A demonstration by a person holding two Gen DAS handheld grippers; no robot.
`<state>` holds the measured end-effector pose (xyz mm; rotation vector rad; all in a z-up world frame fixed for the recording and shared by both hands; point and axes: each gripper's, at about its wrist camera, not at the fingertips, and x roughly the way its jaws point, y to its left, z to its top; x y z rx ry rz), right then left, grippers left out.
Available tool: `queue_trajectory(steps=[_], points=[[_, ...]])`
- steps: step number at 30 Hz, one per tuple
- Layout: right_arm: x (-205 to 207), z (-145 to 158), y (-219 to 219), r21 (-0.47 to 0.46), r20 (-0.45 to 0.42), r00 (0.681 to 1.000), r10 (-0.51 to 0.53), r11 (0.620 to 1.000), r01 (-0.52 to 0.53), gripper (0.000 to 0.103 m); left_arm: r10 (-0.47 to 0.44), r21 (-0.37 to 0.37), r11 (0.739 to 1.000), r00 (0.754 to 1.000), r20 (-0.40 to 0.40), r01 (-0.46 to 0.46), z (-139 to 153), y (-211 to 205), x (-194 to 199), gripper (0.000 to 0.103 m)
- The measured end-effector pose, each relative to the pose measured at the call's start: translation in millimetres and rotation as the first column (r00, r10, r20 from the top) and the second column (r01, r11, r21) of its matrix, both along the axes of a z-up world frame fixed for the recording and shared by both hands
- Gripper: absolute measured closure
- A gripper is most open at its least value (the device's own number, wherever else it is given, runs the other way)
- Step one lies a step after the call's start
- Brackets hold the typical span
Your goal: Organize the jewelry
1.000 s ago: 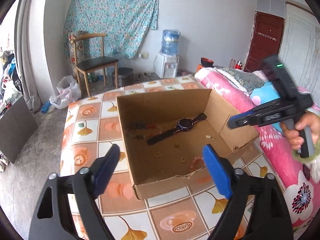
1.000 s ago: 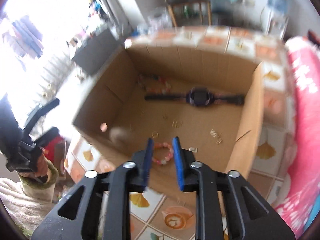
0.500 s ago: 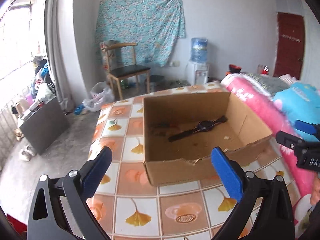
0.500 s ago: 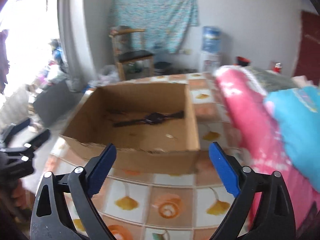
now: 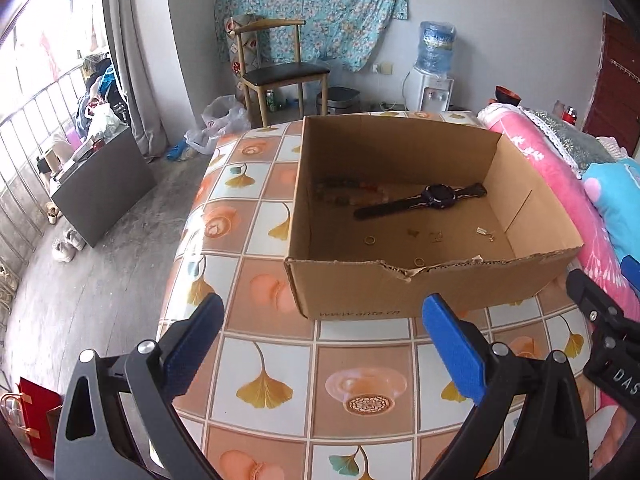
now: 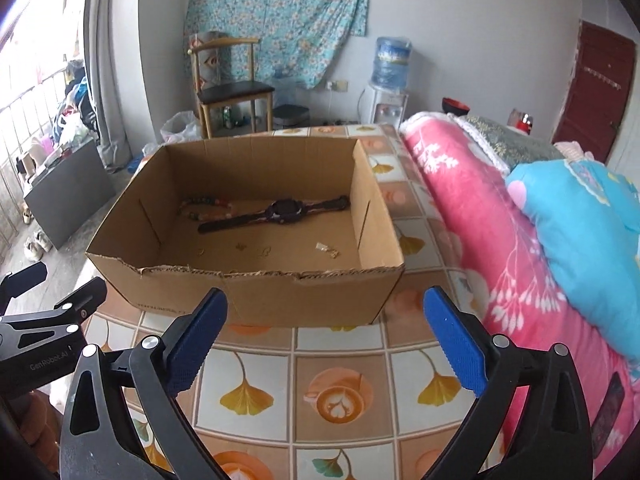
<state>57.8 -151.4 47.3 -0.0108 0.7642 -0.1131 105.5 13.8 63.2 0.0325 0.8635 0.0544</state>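
Note:
An open cardboard box (image 5: pixel 360 292) stands on the tiled table. On its floor lie a black watch (image 5: pixel 438 195), a dull bead bracelet (image 5: pixel 344 194), a gold ring (image 5: pixel 369 240) and small gold pieces (image 5: pixel 436 235). My left gripper (image 5: pixel 322 302) hangs open before the box's front wall, holding nothing. The right wrist view shows the same box (image 6: pixel 280 292), watch (image 6: pixel 286 211) and bracelet (image 6: pixel 204 205). My right gripper (image 6: pixel 325 294) is short of the box, jaws opening wide with nothing between them. The front wall hides the near floor of the box.
A pink flowered quilt (image 6: pixel 480 216) and a blue pillow (image 6: pixel 580 216) lie right of the table (image 5: pixel 280 392). Each gripper shows at the edge of the other's view: the right one (image 5: pixel 608 332), the left one (image 6: pixel 44 320). A chair (image 5: pixel 280 68) and a water dispenser (image 5: pixel 434 68) stand at the back wall.
Both grippers have drawn back from over the box to its near side. The right gripper went from nearly shut above a pink bead bracelet to wide open. That bracelet is now out of sight.

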Motion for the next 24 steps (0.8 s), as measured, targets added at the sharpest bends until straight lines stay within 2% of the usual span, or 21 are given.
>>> queue_trajectory(steps=[15,24], points=[[6.6,-12.2,-4.3,0.054,-0.071,0.997,-0.014,0.998,0.018,0.008,-0.002,-0.019,1.000,1.000,-0.030,0.001,-2.7,-7.1,10.9,0.005],[7.3,-13.2,-5.3,0.063,-0.079,0.997,-0.011,0.998,0.016,0.008,-0.009,-0.028,1.000,0.999,-0.043,0.008,-4.1,-8.4,12.4,0.005]])
